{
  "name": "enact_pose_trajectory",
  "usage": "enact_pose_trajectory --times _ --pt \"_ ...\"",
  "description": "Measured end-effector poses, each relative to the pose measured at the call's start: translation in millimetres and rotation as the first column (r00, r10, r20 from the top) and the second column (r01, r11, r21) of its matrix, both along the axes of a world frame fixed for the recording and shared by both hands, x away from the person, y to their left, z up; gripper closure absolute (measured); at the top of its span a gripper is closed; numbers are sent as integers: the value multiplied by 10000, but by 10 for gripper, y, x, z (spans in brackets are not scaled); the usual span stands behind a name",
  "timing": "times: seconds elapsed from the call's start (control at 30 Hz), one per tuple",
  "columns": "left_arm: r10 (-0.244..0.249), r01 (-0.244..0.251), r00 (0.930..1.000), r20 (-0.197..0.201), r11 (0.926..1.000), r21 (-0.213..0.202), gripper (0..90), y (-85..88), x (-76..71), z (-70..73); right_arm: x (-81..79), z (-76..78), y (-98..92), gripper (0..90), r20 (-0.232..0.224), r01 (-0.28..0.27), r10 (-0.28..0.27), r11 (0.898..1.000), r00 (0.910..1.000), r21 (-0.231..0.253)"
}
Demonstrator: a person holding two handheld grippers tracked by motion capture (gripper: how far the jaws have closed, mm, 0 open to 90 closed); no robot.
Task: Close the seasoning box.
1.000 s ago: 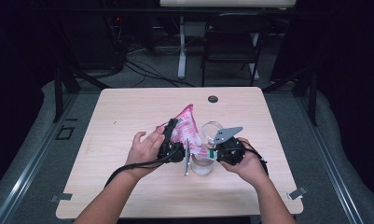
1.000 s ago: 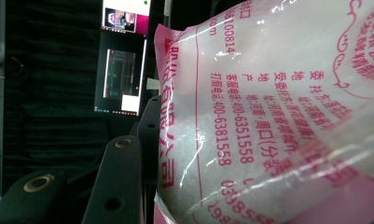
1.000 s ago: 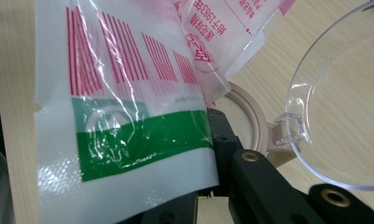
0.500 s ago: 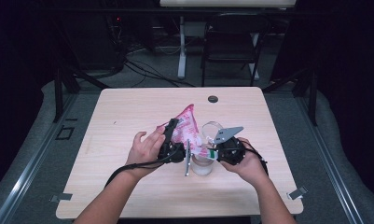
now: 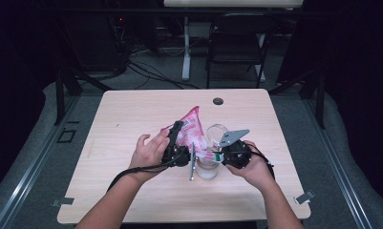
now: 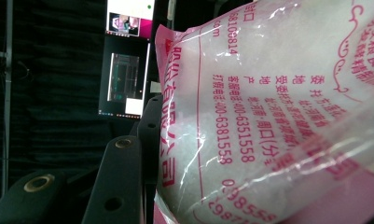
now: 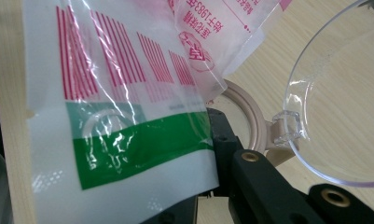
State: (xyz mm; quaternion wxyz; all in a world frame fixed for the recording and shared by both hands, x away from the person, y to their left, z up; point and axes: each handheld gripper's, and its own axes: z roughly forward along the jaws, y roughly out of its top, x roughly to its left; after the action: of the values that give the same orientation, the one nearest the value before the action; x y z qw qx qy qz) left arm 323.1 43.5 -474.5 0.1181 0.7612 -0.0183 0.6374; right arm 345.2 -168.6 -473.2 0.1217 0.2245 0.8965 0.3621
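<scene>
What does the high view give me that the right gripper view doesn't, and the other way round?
The high view alone shows the whole table, both hands, the left gripper on the pink bag, and the chair behind. The right gripper view alone shows the bag's green band, red stripes, and a beige ring under a clear lid. Both show the bag and the right gripper clamping it.

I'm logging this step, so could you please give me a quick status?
Left gripper and right gripper both clamped on the pink bag. Bag tilted over the clear jar. Nothing in the way.
</scene>
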Motion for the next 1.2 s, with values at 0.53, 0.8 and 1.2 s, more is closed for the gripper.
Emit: enact_pose_trajectory --times 0.53,0.8,1.2 --pt "-79 79 10000 56 10000 -22 593 0 -5 2 0 -3 0 900 2 16 -16 10000 10000 27" --pt "-119 117 9998 162 9999 98 593 -16 -25 8 5 -5 -8 900 -39 16 -16 10000 10000 6" --pt "-217 213 9995 249 9997 134 592 -27 -42 6 -5 9 -21 900 -15 46 -46 10000 10000 -51"
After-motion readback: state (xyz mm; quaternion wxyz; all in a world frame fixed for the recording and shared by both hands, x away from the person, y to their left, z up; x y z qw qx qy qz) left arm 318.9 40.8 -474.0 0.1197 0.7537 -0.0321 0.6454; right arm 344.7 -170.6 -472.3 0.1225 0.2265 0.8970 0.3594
